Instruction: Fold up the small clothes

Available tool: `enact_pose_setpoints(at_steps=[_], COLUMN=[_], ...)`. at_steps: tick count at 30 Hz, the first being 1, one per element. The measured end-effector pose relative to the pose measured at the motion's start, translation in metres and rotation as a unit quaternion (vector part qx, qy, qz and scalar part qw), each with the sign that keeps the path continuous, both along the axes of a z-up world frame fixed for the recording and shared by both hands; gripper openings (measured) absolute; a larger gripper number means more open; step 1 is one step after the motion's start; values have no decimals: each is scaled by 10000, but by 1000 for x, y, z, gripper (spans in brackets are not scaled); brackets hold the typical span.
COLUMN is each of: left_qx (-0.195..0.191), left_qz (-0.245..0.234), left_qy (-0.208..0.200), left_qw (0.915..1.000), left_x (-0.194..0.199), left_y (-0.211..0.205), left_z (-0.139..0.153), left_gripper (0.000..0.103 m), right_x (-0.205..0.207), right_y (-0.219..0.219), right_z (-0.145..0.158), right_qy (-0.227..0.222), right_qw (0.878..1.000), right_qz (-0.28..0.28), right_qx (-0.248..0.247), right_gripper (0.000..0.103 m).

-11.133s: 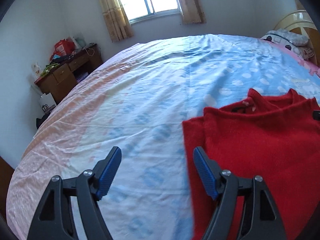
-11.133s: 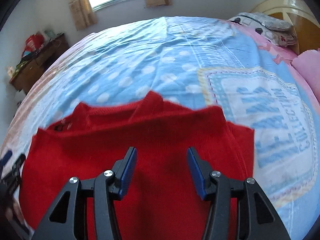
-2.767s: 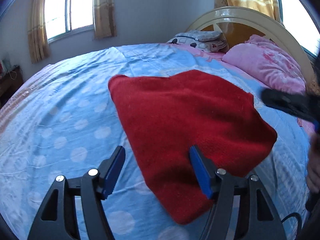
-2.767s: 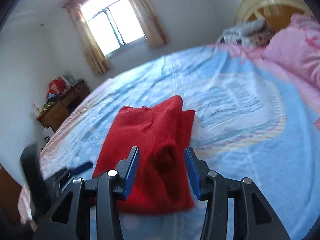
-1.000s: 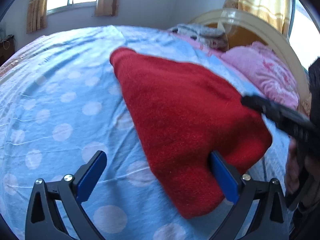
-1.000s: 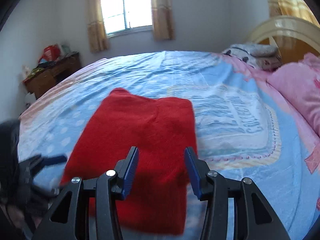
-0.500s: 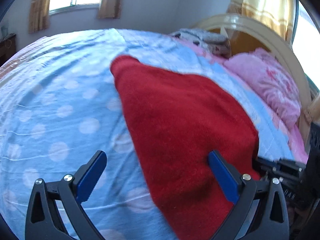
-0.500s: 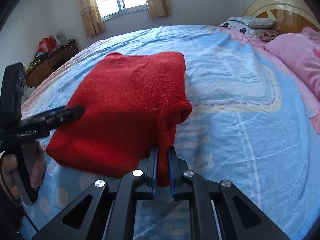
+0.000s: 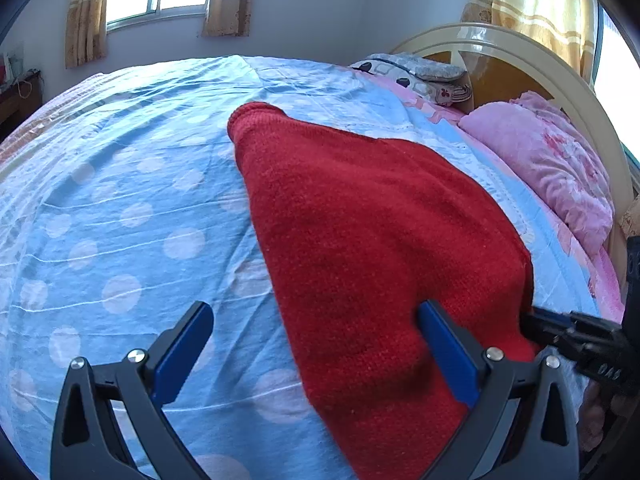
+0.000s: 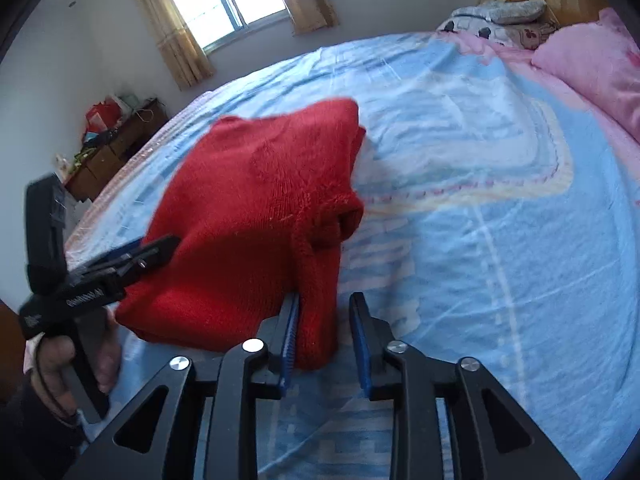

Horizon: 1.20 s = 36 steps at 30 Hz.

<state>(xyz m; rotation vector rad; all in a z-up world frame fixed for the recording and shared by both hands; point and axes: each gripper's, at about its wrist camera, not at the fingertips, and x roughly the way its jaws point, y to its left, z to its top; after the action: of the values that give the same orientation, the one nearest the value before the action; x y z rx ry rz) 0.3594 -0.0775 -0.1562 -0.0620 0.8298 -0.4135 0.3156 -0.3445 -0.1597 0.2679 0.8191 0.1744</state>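
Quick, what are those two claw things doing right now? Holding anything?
Left gripper: open, straddling the near edge of the red sweater.
Right gripper: open, with the sweater's corner between its fingers, not pinched.

The red sweater (image 9: 372, 240) is a fuzzy matt knit, the dotted blue bedsheet (image 9: 120, 216) thin creased cloth, the headboard (image 9: 532, 60) glossy, and both grippers, left (image 9: 316, 350) and right (image 10: 324, 332), matt black plastic with blue ribbed pads.

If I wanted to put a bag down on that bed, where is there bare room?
The polka-dot sheet left of the red sweater is bare out to the bed's edge. So is the printed stretch between sweater and pink pillow. It is crowded at the sweater's near end, around both grippers.
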Motion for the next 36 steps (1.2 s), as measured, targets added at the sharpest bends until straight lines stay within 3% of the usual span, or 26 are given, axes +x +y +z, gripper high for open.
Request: enact_pose_setpoints(at_steps=[3, 4, 8, 20, 36], left_qx=[-107, -118, -117, -393, -514], left_qz=[3, -1, -1, -70, -202], left_qy=[55, 63, 51, 284, 313], left_qw=[9999, 9999, 9999, 9988, 9980], left_x=[2, 3, 2, 7, 9], left_y=[2, 2, 0, 4, 5], left_z=[-1, -1, -1, -6, -7], left_gripper=[103, 103, 103, 103, 103], right_x=[6, 12, 30, 136, 191], right_y=[-12, -16, -28, -49, -39], right_z=[15, 20, 27, -7, -36], right_qy=[-177, -208, -350, 413, 659], right_qw=[9996, 9994, 9983, 9856, 9772], right_qz=[-80, -96, -131, 30, 388], right_qx=[205, 266, 443, 1639, 1978], right_gripper=[58, 59, 59, 65, 66])
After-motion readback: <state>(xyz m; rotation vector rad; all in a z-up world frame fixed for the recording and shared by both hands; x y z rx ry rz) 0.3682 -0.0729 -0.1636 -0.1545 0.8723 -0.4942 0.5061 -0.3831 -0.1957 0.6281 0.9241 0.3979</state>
